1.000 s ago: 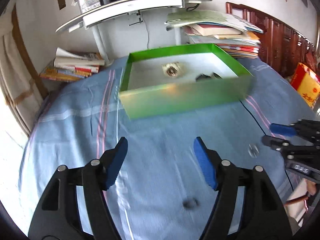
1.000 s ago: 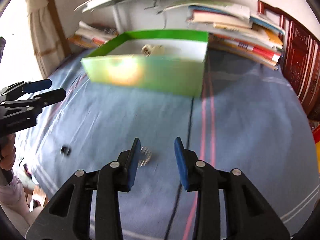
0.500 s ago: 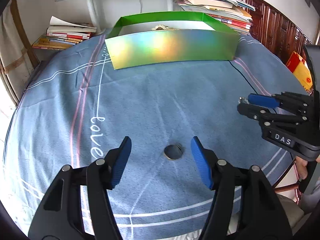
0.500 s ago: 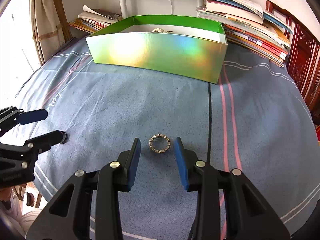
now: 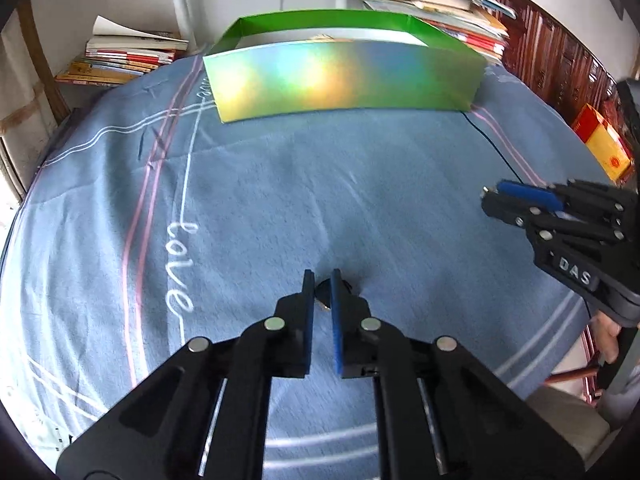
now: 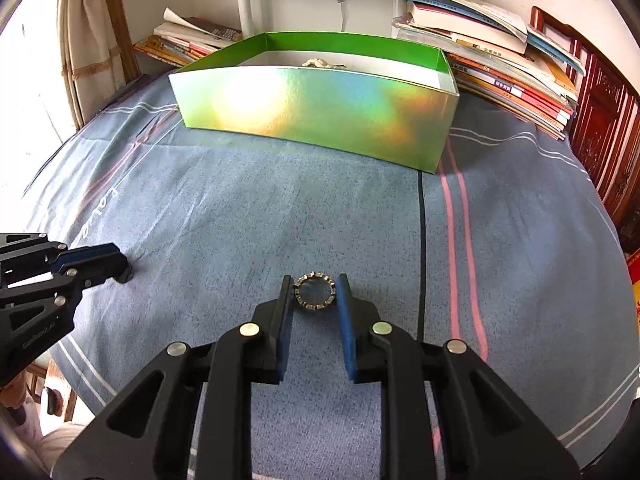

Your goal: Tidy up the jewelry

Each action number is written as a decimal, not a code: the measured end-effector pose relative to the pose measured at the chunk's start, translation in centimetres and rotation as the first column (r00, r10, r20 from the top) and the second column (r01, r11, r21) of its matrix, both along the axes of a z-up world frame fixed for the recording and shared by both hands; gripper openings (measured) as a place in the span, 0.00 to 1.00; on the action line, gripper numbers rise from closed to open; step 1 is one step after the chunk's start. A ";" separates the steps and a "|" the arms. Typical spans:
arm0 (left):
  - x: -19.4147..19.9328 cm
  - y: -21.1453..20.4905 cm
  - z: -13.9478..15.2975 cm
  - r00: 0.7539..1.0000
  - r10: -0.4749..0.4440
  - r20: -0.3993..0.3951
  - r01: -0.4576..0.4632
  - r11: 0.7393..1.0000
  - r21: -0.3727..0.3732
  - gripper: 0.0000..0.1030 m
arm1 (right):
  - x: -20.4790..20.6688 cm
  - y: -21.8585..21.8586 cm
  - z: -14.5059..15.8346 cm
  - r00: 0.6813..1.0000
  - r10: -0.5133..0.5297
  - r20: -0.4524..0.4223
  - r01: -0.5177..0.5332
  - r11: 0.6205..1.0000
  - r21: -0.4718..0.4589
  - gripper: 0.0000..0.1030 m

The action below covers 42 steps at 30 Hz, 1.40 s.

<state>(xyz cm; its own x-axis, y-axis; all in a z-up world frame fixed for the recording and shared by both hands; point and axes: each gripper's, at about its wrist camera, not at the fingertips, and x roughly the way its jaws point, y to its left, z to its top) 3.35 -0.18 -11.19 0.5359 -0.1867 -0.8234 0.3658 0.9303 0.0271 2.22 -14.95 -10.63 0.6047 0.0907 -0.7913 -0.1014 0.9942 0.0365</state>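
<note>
A shiny green box (image 5: 344, 76) stands at the far side of the blue cloth; in the right wrist view (image 6: 316, 108) a pale jewelry piece (image 6: 320, 63) shows inside it. My left gripper (image 5: 321, 282) is shut on a small dark round jewelry piece (image 5: 322, 291) lying on the cloth. My right gripper (image 6: 315, 286) is closed around a silver studded ring (image 6: 314, 292), its pads touching the ring's sides on the cloth. The right gripper also shows at the right of the left wrist view (image 5: 496, 196), and the left gripper at the left of the right wrist view (image 6: 116, 262).
Stacks of books (image 6: 500, 68) lie behind and right of the box, more books (image 5: 124, 56) at the back left. A white shelf post (image 6: 244, 4) stands behind the box. A dark wooden cabinet (image 6: 604, 128) is at the right. The blue cloth (image 6: 240, 216) has stripes.
Both grippers have dropped toward the cloth and closed: the left on the dark round piece, the right around the silver ring. The box has not moved in the last half second.
</note>
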 end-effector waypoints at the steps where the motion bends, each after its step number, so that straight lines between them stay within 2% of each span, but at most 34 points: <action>1: 0.4 0.1 0.0 1.000 0.010 0.008 -0.010 1.000 -0.005 0.08 | 0.3 -0.1 0.1 1.000 -0.007 0.004 0.007 1.000 0.005 0.21; 7: 2.7 1.3 0.0 0.998 0.063 -0.005 -0.064 0.996 -0.064 0.09 | 0.7 0.2 0.4 1.000 -0.015 0.026 0.015 1.000 0.001 0.22; 8: 2.4 1.5 0.1 0.998 0.064 -0.001 -0.064 0.996 -0.062 0.12 | 0.5 0.2 0.4 1.000 -0.012 0.024 0.012 1.000 0.004 0.26; 9: 2.2 1.6 0.2 0.998 0.061 0.002 -0.061 0.997 -0.054 0.22 | 0.2 0.3 0.4 1.000 -0.001 0.020 0.001 1.000 0.010 0.32; 11: 1.6 1.8 0.3 0.998 0.054 0.017 -0.053 0.998 -0.030 0.33 | -0.1 0.4 0.4 1.000 0.007 0.023 -0.008 1.000 0.008 0.37; 12: 1.4 1.9 0.3 0.998 0.052 0.020 -0.052 0.998 -0.023 0.34 | -0.2 0.4 0.4 1.000 0.008 0.023 -0.009 1.000 0.006 0.37; 19: 0.8 2.1 0.1 1.000 0.028 -0.010 -0.028 0.999 -0.035 0.34 | -0.8 -0.1 0.6 1.000 -0.004 0.018 0.004 1.000 0.020 0.37; 25: 0.1 2.2 1.2 1.000 0.021 0.019 -0.020 0.998 -0.056 0.34 | -1.0 -0.4 0.6 1.000 -0.011 0.015 0.010 1.000 0.030 0.37; 28: -0.4 1.9 1.4 1.000 -0.025 0.004 0.025 0.997 -0.077 0.34 | -1.0 -0.4 0.4 1.000 -0.010 0.010 0.010 0.999 0.032 0.37; 33: -0.4 0.7 0.1 0.998 -0.049 -0.038 0.047 0.998 -0.046 0.34 | -1.0 -0.1 0.2 1.000 -0.005 0.003 0.005 1.000 0.028 0.37; 35: -0.4 0.6 -0.1 0.999 -0.045 -0.027 0.044 0.998 -0.042 0.34 | -0.9 -0.1 0.0 1.000 -0.005 -0.002 0.005 1.000 0.027 0.37; 37: -0.2 0.6 -0.2 0.999 -0.034 -0.017 0.033 0.999 -0.042 0.31 | -0.8 -0.1 -0.1 1.000 -0.007 0.000 0.007 1.000 0.025 0.37; 39: 0.1 0.7 -0.3 1.000 -0.016 -0.001 0.016 0.999 -0.034 0.21 | -0.8 -0.1 0.0 1.000 -0.008 0.000 0.008 1.000 0.024 0.37; 42: 0.3 0.9 -0.3 1.000 -0.006 0.007 0.006 0.999 -0.040 0.19 | -0.8 0.0 0.0 1.000 -0.009 0.001 0.009 1.000 0.023 0.37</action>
<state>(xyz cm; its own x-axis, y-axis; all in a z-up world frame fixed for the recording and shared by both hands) 3.63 0.68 -11.48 0.5403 -0.2227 -0.8115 0.3715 0.9284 -0.0074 1.41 -14.99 -10.66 0.6066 0.1038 -0.7882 -0.0929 0.9939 0.0594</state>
